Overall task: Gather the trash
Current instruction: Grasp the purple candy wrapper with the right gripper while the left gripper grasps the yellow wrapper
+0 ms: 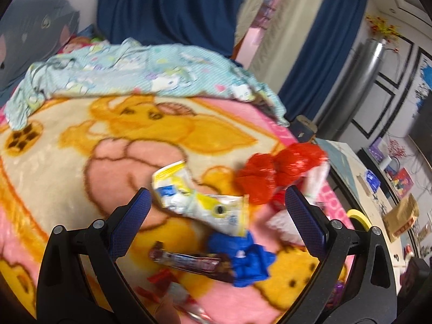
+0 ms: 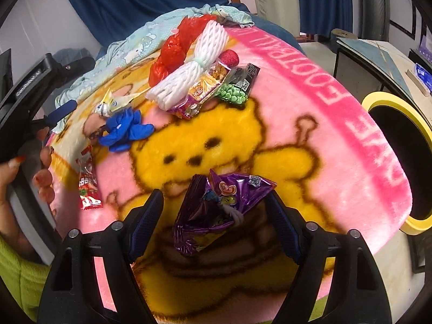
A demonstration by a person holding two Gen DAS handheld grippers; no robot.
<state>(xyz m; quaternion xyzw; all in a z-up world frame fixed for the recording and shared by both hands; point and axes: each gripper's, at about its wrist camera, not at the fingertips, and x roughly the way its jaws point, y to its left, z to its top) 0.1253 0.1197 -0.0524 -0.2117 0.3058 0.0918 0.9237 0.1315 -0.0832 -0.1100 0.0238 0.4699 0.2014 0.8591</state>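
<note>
Right hand-held gripper (image 2: 216,216): spread wide, straddling crumpled purple foil snack packet (image 2: 218,210) flat on pink-and-yellow bear-print fleece blanket (image 2: 310,145) on bed. Packet long axis angled up-right, between fingers, not yet clamped. Yellow-rimmed black bin (image 2: 388,159) just beyond blanket edge, to the right; path clear. Left hand-held gripper (image 1: 216,213): open wide, empty, over white-and-yellow plastic pouch (image 1: 199,199). Nearby: crumpled blue plastic glove (image 1: 243,259), dark brown bar wrapper (image 1: 191,262), red plastic bag (image 1: 278,172).

Both wrist cameras looked down close over the bed's blanket (image 2: 337,140); each caught the blue glove (image 1: 244,256) (image 2: 124,129) and red netting (image 1: 272,172) (image 2: 172,51).
</note>
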